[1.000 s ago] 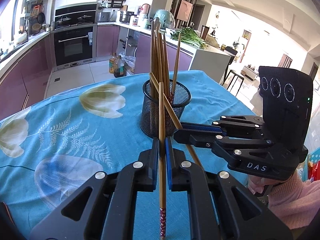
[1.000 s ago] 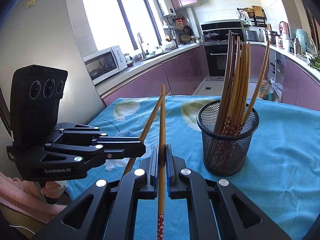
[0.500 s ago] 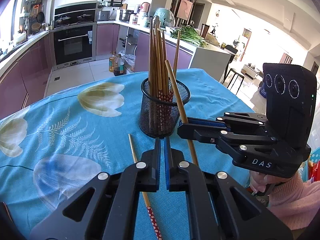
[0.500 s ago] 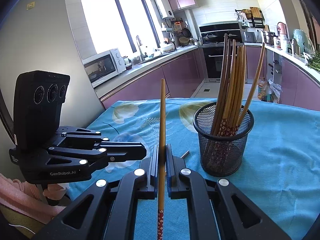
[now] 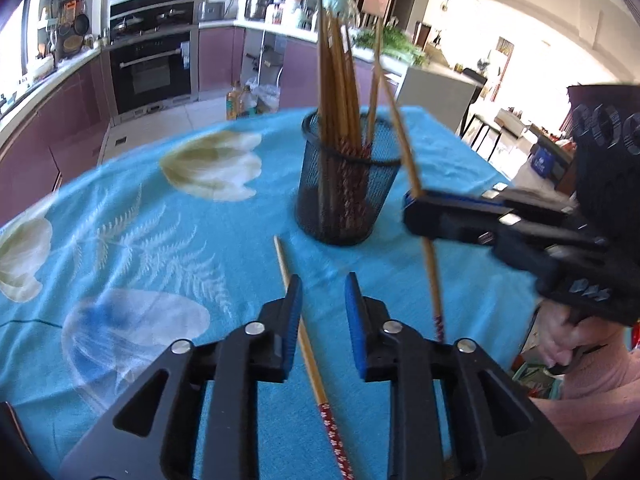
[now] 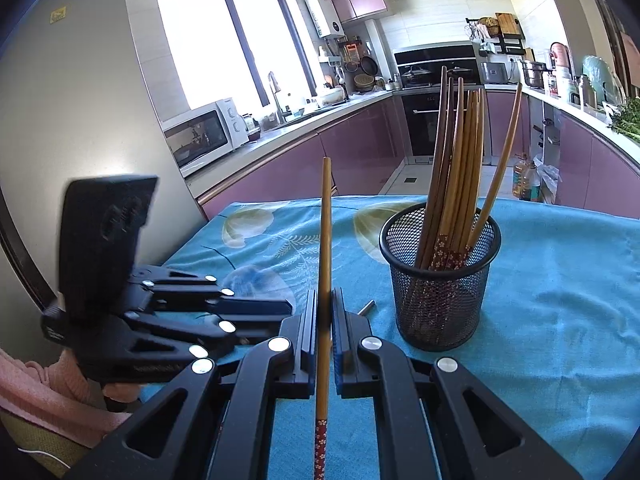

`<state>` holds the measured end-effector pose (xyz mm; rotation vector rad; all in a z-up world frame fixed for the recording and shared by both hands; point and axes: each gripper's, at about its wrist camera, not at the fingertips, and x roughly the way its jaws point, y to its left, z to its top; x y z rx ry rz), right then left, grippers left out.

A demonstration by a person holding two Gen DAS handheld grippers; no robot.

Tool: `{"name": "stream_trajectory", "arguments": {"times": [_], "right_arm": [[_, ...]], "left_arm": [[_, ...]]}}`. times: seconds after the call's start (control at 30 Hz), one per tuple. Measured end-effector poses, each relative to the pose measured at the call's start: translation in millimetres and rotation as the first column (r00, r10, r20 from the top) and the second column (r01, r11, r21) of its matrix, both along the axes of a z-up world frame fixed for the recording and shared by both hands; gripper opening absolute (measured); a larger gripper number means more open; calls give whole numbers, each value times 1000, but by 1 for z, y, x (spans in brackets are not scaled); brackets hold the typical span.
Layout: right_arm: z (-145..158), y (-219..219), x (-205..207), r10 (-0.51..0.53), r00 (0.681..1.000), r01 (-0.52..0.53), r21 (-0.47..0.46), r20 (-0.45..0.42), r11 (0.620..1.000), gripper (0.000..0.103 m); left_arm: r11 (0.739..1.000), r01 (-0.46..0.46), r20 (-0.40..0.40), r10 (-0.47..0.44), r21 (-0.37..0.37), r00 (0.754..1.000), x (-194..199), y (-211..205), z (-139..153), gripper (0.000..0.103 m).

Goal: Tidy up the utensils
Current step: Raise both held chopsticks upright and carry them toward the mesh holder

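Note:
A black mesh cup [image 5: 344, 200] [image 6: 440, 280] with several wooden chopsticks upright in it stands on the blue flowered tablecloth [image 5: 160, 240]. One loose chopstick [image 5: 312, 364] with a red patterned end lies flat on the cloth in front of the cup; only its tip [image 6: 366, 307] shows in the right wrist view. My left gripper [image 5: 322, 300] [image 6: 280, 312] hovers over it with its jaws opening, pads apart and not pressing on it. My right gripper [image 6: 325, 308] [image 5: 416, 208] is shut on another chopstick [image 6: 326, 240] [image 5: 428, 264], held nearly upright beside the cup.
The round table's edge [image 6: 580, 208] curves behind the cup. A kitchen counter with a microwave [image 6: 208, 136] and an oven [image 5: 152, 72] lies beyond. A hand in a pink sleeve [image 5: 592, 392] holds the right gripper at the table's right side.
A second ago my left gripper was shut on a chopstick; that chopstick now lies on the cloth. The left gripper has sunk toward it and its jaws have parted. The right gripper keeps its chopstick.

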<state>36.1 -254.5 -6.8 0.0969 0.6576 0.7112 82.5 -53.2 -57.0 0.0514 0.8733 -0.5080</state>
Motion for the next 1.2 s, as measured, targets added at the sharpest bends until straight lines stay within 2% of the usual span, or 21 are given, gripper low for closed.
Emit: {"name": "stream_trajectory", "arguments": {"times": [0.13, 0.27, 0.47, 0.53, 0.63, 0.83, 1.2], "right_arm": [[-2, -1, 1, 0, 1000, 0, -1, -7, 1000, 6], [-5, -6, 2, -5, 1000, 5, -2, -16, 1000, 6], [-9, -8, 5, -10, 1000, 10, -1, -29, 1000, 6], [-9, -8, 6, -11, 999, 11, 1, -31, 1000, 6], [-9, -8, 6, -14, 999, 14, 3, -31, 1000, 6], [-7, -10, 6, -26, 999, 26, 9, -26, 1000, 6], [-3, -15, 2, -39, 999, 39, 22, -3, 999, 6]], "left_arm": [[998, -23, -47, 26, 60, 999, 15, -5, -27, 22], [994, -34, -65, 41, 103, 997, 28, -10, -42, 21], [985, -38, -36, 45, 167, 998, 37, -24, -48, 21], [984, -42, -28, 48, 174, 998, 38, -27, -48, 12], [984, -51, -25, 56, 170, 998, 39, -29, -48, 7], [989, -58, -25, 62, 136, 998, 31, -24, -40, 7], [998, -60, 42, 59, 11, 997, 7, -1, 11, 7]]}}
